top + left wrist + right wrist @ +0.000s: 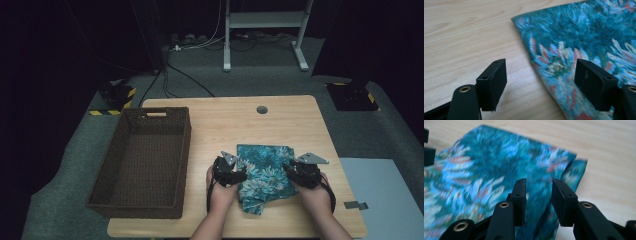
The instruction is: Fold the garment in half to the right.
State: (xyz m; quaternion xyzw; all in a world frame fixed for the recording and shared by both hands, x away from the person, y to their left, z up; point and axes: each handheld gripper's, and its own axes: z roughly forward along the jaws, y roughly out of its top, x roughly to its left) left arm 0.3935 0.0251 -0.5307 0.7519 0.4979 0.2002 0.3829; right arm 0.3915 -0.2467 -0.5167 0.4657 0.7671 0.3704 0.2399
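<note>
Flanking teal cloth [263, 175], both claws agape

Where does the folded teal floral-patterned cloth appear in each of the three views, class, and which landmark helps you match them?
High view: the folded teal floral-patterned cloth lies on the near table edge, between both grippers.
Left gripper view: it covers the upper right, its edge running down between the open jaws.
Right gripper view: it spreads across the left and centre.
Shared landmark: the light wooden tabletop under the cloth.
</note>
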